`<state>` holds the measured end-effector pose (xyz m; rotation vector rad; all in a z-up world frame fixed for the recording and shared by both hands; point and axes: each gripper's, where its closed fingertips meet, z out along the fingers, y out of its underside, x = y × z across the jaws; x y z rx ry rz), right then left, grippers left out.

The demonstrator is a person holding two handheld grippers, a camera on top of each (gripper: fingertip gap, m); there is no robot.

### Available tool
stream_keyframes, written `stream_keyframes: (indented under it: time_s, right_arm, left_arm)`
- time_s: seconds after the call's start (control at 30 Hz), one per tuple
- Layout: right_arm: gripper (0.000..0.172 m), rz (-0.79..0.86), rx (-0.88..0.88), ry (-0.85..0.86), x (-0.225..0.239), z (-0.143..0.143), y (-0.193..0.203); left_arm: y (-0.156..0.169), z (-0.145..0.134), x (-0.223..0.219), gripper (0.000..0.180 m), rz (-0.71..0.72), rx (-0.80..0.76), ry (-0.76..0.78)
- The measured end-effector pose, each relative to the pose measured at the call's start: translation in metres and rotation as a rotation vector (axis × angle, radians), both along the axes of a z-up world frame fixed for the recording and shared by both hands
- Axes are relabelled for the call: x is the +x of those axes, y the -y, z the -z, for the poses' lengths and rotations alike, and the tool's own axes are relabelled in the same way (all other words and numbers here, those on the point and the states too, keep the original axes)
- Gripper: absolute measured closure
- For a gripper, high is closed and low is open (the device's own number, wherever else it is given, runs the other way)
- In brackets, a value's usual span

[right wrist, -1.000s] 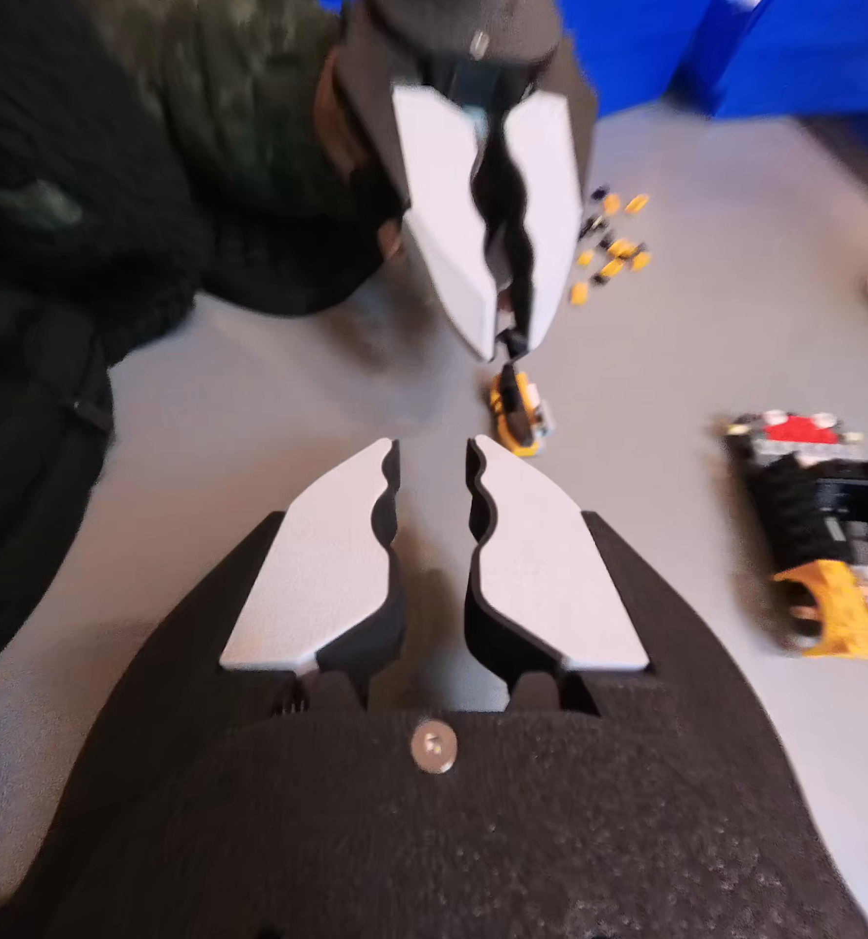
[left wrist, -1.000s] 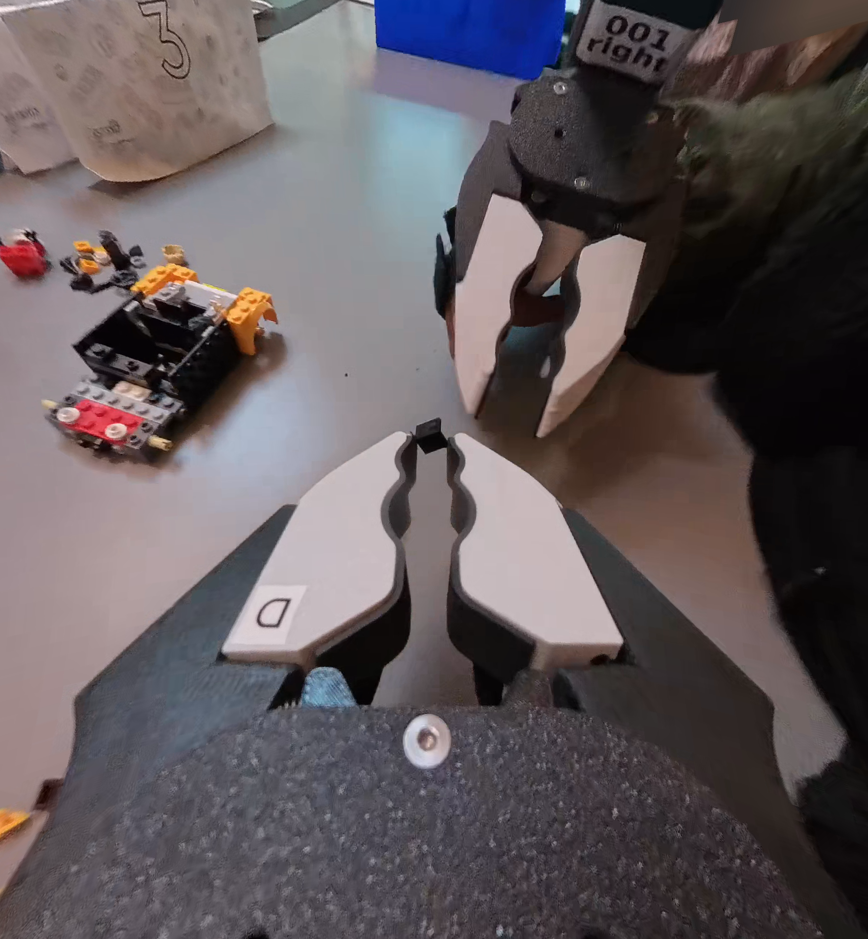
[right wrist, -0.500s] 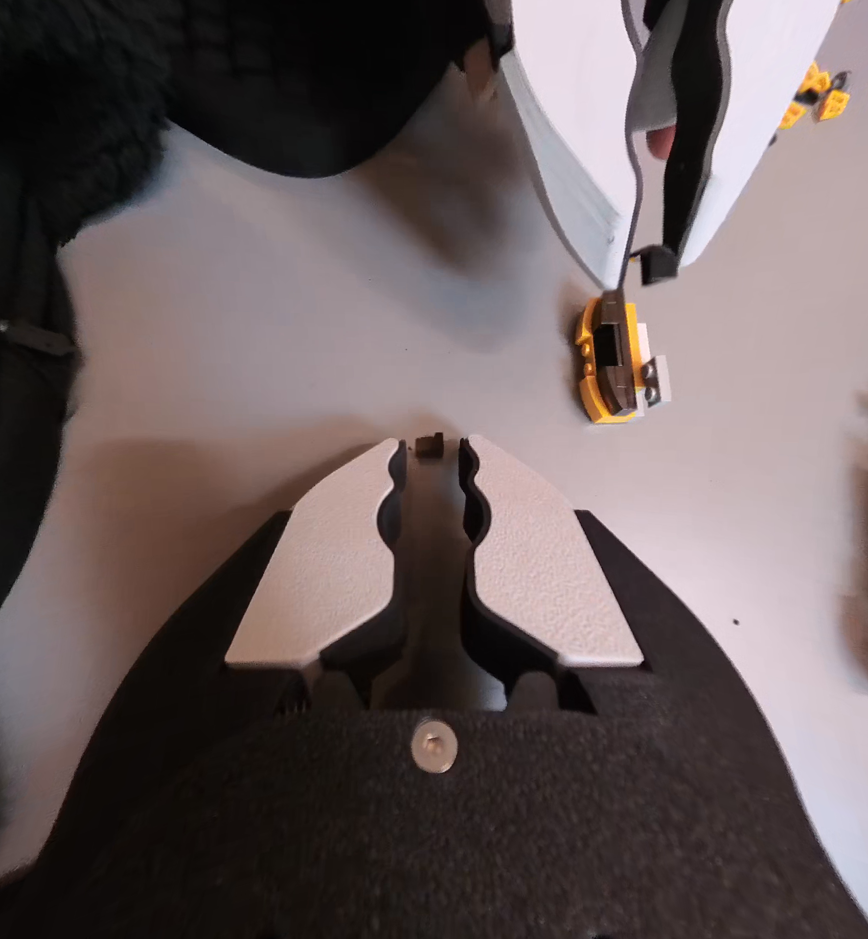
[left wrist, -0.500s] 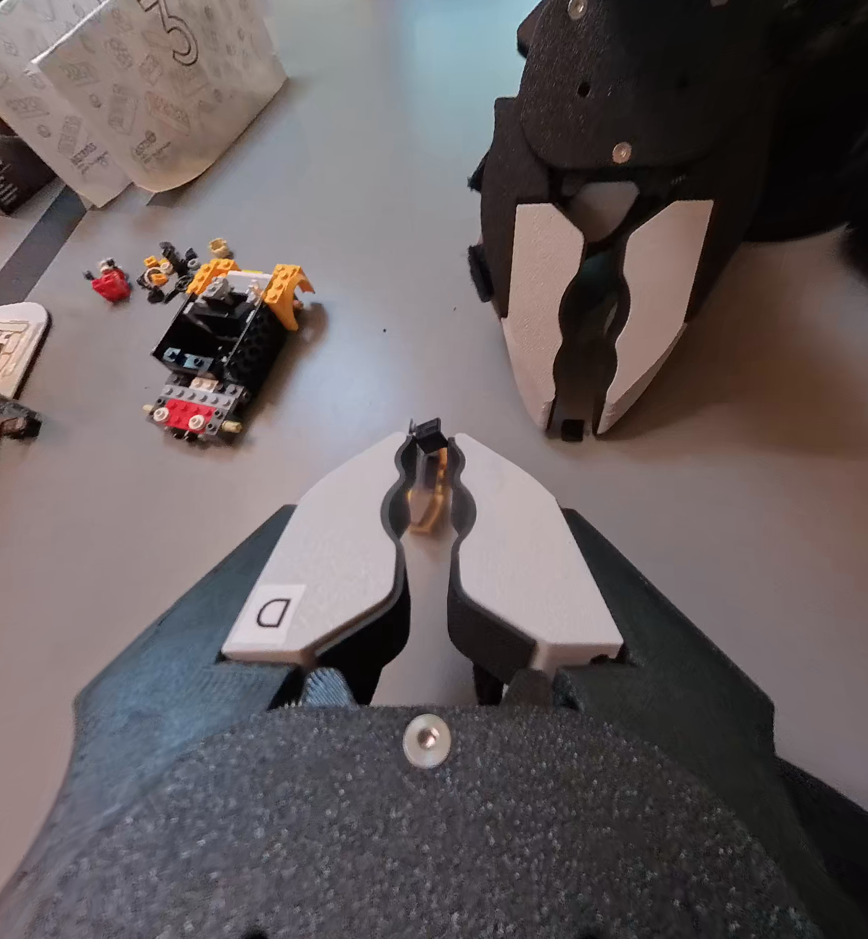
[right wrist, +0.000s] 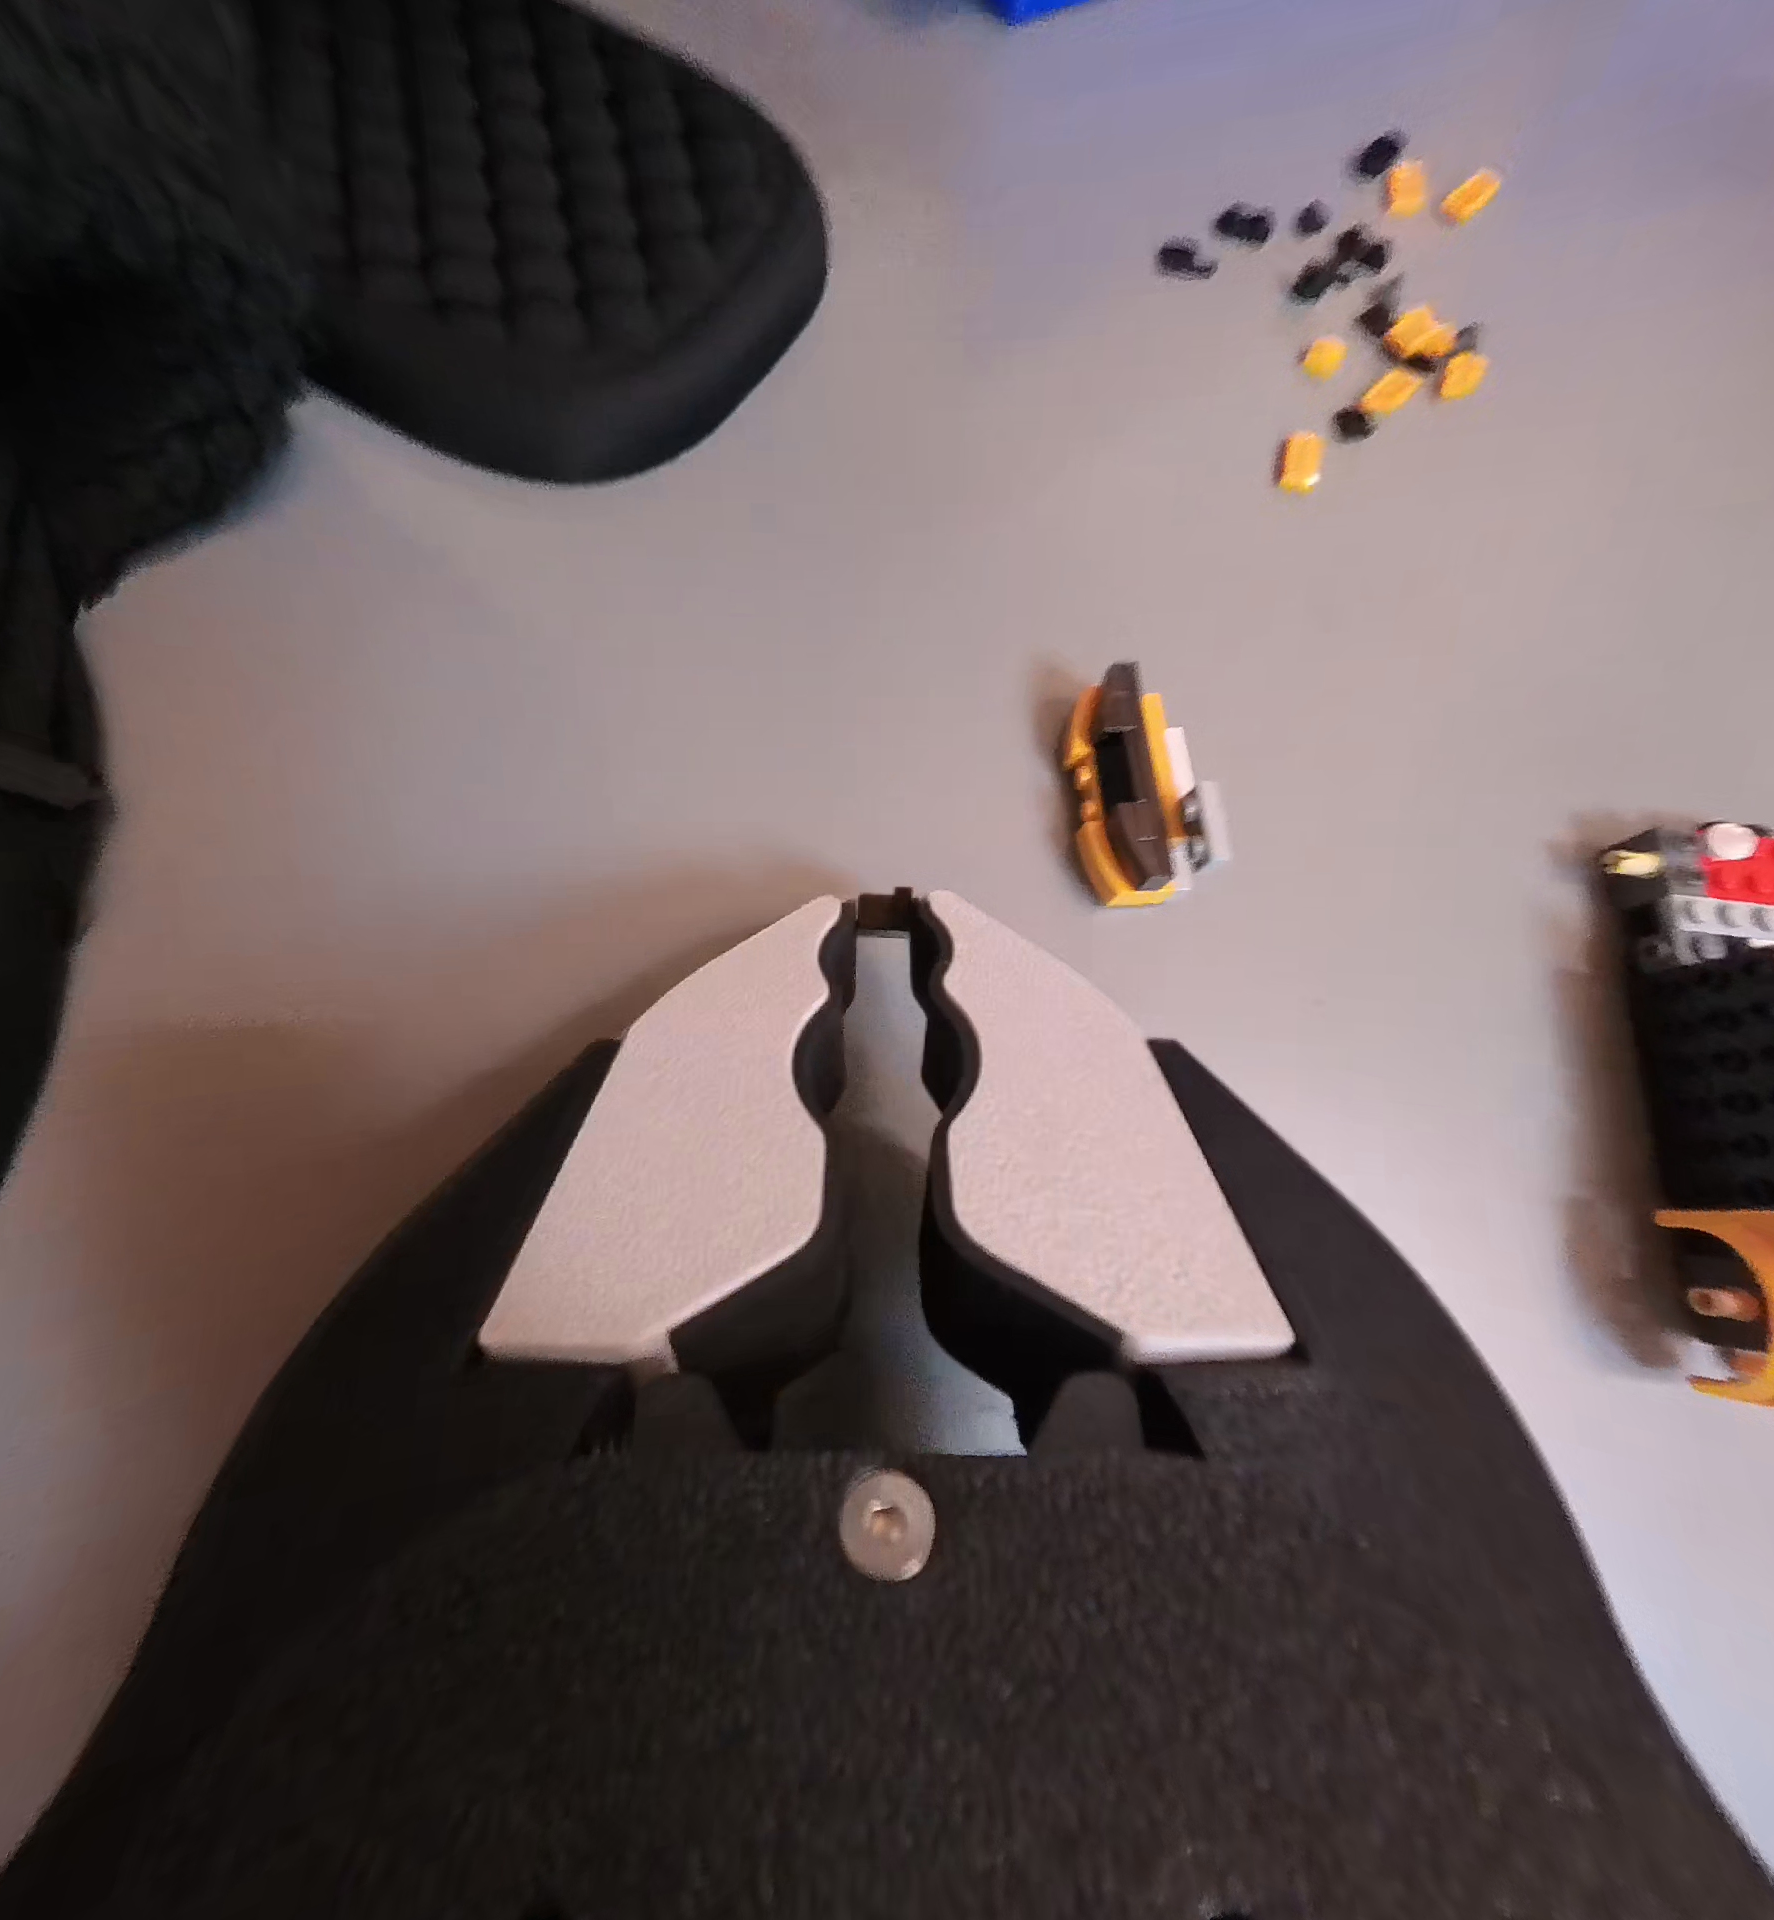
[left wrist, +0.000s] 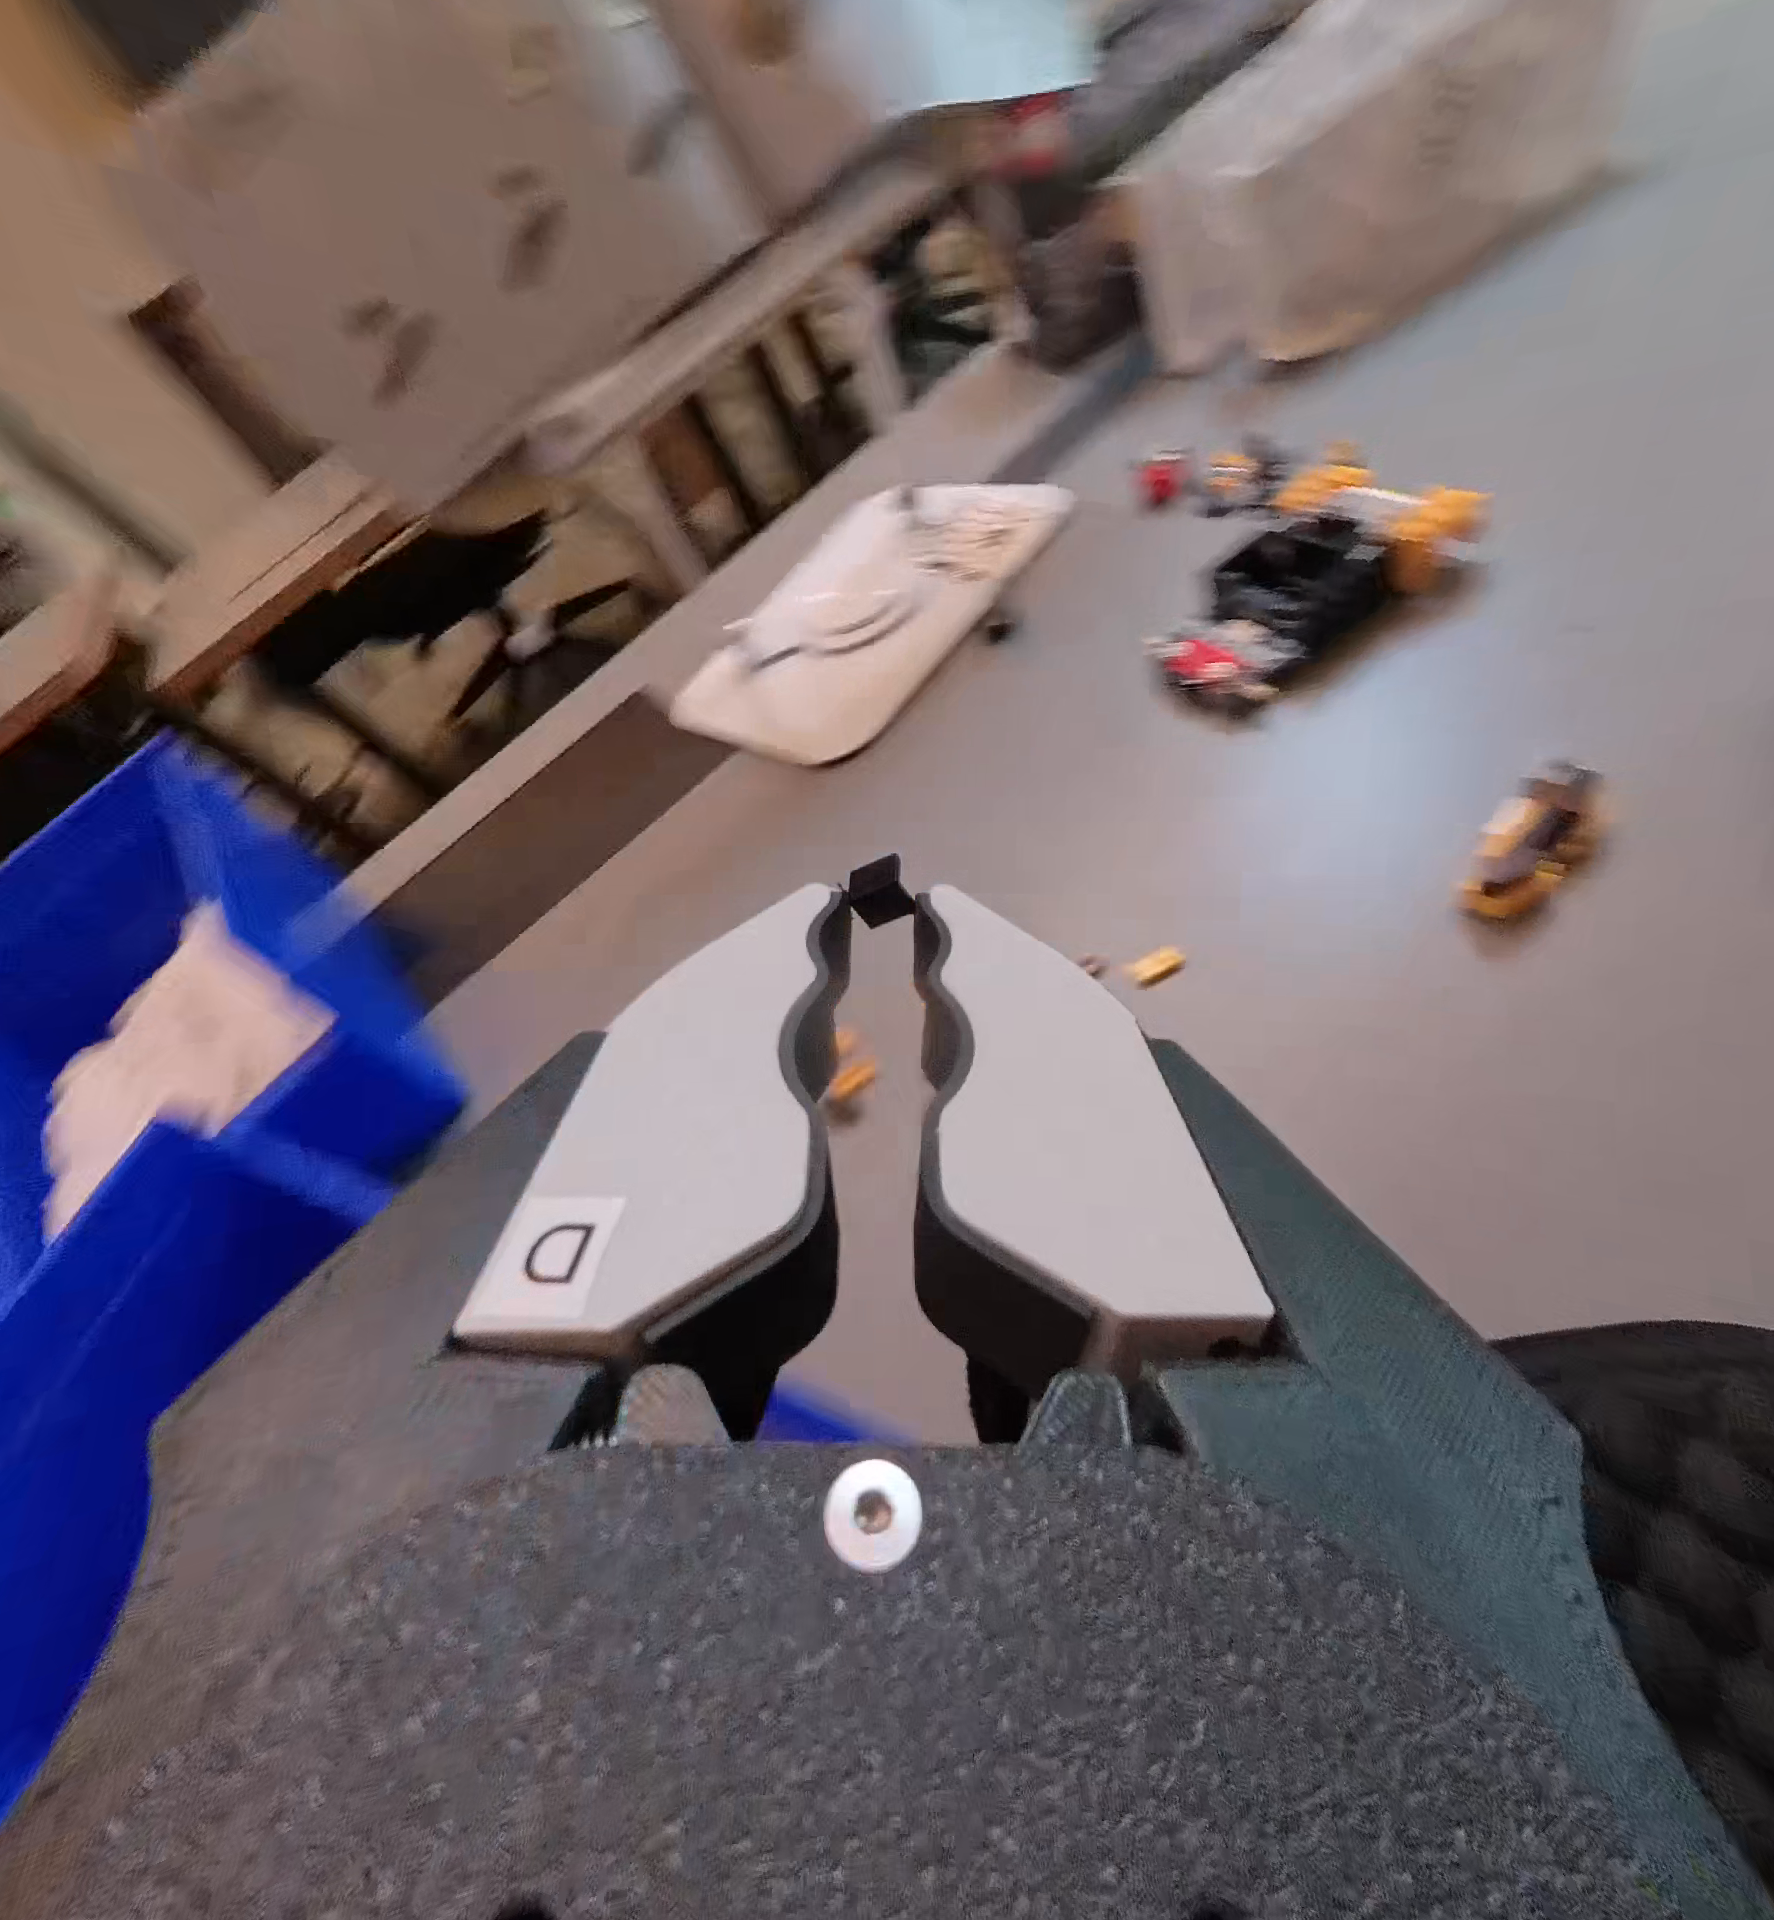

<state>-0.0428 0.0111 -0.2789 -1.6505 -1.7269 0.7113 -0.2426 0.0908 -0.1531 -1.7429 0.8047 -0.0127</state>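
Showing on the grey table: one small orange-and-black brick assembly, one larger black, red and orange brick model, and one scatter of loose bricks, about seven orange and roughly eight black, the blur making an exact tally impossible. Appearing in the two wrist views: two grippers, the left gripper and the right gripper, each pinching one small black brick, and. Also showing: one blue bin, one white sheet and one black knitted sleeve.
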Motion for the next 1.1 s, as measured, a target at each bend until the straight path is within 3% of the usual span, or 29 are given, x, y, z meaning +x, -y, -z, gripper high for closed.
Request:
stream_keyframes:
  time_s: [0.03, 0.23, 0.37, 0.43, 0.5, 0.57, 0.63, 0.67, 0.73, 0.83, 0.97, 1.1]
  right_arm:
    - [0.162, 0.018, 0.000, -0.030, -0.002, -0.005, -0.004]
    - [0.162, 0.101, -0.006, -0.127, -0.005, -0.020, -0.020]
    - [0.162, 0.122, 0.009, -0.142, -0.004, -0.022, -0.023]
    - [0.162, 0.132, 0.020, -0.155, -0.004, -0.025, -0.025]
    - [0.162, 0.144, 0.033, -0.185, -0.004, -0.030, -0.027]
    - [0.162, 0.150, 0.058, -0.241, -0.005, -0.040, -0.029]
    - [0.162, 0.149, 0.118, -0.309, -0.007, -0.055, -0.029]
    - [0.162, 0.146, 0.155, -0.335, -0.009, -0.062, -0.029]
    - [0.162, 0.123, 0.222, -0.378, -0.014, -0.074, -0.023]
    - [0.162, 0.083, 0.316, -0.420, -0.022, -0.087, -0.011]
    - [0.162, -0.003, 0.387, -0.422, -0.033, -0.090, 0.008]
    - [0.162, -0.081, 0.386, -0.390, -0.037, -0.080, 0.021]
  left_arm:
    - [0.003, -0.006, -0.025, 0.169, -0.086, -0.019, 0.040]
    - [0.013, 0.033, -0.130, 0.164, -0.477, -0.261, 0.113]
    - [0.014, 0.066, -0.138, 0.129, -0.524, -0.433, 0.195]
    - [0.013, 0.067, -0.142, 0.113, -0.547, -0.432, 0.179]
    - [0.012, 0.054, -0.141, 0.111, -0.536, -0.359, 0.170]
    - [0.014, 0.026, -0.122, 0.124, -0.440, -0.239, 0.172]
    - [0.026, 0.002, -0.069, 0.152, -0.170, -0.208, 0.279]
    - [0.035, -0.007, -0.036, 0.156, -0.009, -0.229, 0.375]
    - [0.059, -0.015, 0.031, 0.159, 0.322, -0.351, 0.575]
    - [0.086, 0.005, 0.111, 0.156, 0.672, -0.668, 0.758]
    - [0.102, 0.029, 0.164, 0.153, 0.788, -1.023, 0.938]
    - [0.106, 0.042, 0.177, 0.159, 0.773, -1.096, 0.967]
